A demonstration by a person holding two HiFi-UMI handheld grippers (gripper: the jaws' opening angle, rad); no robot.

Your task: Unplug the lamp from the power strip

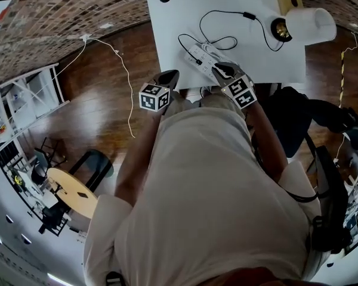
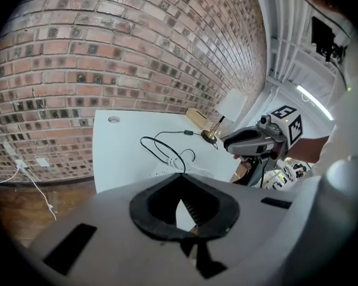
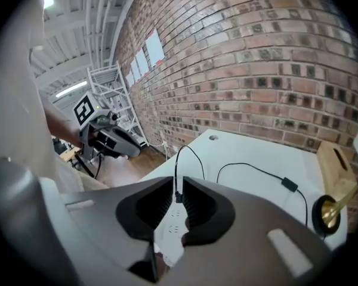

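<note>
Two hand-held grippers at the near edge, plug seated in the strip

Two hand-held grippers are held over the near edge of the white surface [image 1: 179, 28]. The white power strip [image 1: 201, 58] lies aslant near that edge, and the lamp's black plug [image 3: 178, 195] stands in one of its sockets. From the plug the black cord [image 1: 227, 14] loops across the surface, through an inline switch, to the lamp [image 1: 307, 25], which has a brass base and a white shade and stands at the far right corner.

The right hand-held gripper [image 3: 177, 183] is over the near end of the strip. Its jaws stand only narrowly apart and hold nothing; the plug and the strip's sockets show in the slit between them, just beyond the tips.

The left hand-held gripper [image 2: 179, 177] is off to the left of the strip, by the surface's edge and above the wooden floor [image 1: 95, 88]. Its jaw tips meet, with nothing between them.
</note>
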